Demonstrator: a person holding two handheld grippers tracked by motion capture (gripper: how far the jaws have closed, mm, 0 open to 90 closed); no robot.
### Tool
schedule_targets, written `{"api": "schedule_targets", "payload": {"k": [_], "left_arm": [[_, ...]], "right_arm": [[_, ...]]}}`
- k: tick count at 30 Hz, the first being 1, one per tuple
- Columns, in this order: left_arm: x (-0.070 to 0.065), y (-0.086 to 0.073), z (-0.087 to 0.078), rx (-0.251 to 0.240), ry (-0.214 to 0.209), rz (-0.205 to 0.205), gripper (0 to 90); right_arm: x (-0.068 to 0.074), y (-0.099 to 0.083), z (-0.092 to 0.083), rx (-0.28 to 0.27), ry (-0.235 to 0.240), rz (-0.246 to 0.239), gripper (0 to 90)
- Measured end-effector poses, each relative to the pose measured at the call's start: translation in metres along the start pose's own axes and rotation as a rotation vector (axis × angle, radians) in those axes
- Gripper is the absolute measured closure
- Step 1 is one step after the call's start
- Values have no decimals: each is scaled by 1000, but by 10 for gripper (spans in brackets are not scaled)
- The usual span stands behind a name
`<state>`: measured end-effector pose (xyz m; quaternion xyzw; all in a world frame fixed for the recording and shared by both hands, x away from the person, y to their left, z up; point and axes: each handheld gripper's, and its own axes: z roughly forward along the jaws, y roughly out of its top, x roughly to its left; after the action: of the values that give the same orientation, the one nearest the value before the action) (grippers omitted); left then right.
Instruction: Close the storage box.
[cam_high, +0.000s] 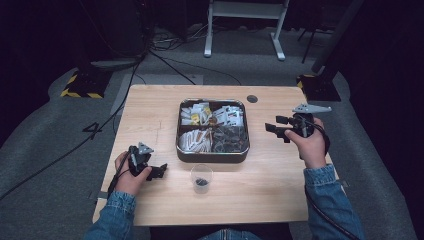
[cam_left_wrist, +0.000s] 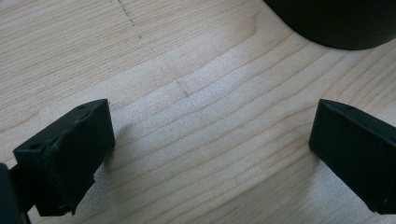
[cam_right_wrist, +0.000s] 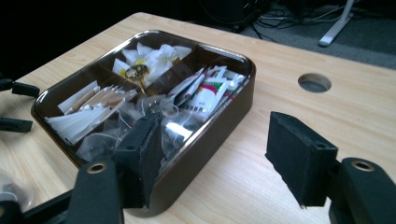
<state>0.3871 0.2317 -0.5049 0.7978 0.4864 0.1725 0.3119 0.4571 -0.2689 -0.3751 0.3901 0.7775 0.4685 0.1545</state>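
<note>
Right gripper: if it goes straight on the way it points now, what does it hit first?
Likely the near wall of the dark metal compartment tray of sachets. The open right gripper points at it across bare wooden table; depth is unclear.

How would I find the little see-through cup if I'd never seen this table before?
Start at the wooden table and find the dark square tray of packets in its middle. Just in front of the tray's near edge, on the person's side, stands the small clear plastic cup. It stands alone on bare wood, with a little dark clump in its bottom, while everything else small lies in the tray.
</note>
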Motion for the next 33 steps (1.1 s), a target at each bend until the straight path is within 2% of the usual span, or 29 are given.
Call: {"api": "schedule_targets", "payload": {"k": [4,16,23,27,33], "left_arm": [[0,0,0,0,-1,-1,5],[0,0,1,2,-4,3,2],[0,1,1,2,-4,4,2],[0,1,1,3,-5,3,2],[0,2,2,3,-7,7,2]], "right_arm": [[-7,-9,1,13,1,6,354],[-37,-40,-7,40,-55,34,343],[-46,-55,-14,15,-75,19,344],[-54,-68,-14,48,-92,12,338],[-65,-85,-15,62,-99,29,324]]}}
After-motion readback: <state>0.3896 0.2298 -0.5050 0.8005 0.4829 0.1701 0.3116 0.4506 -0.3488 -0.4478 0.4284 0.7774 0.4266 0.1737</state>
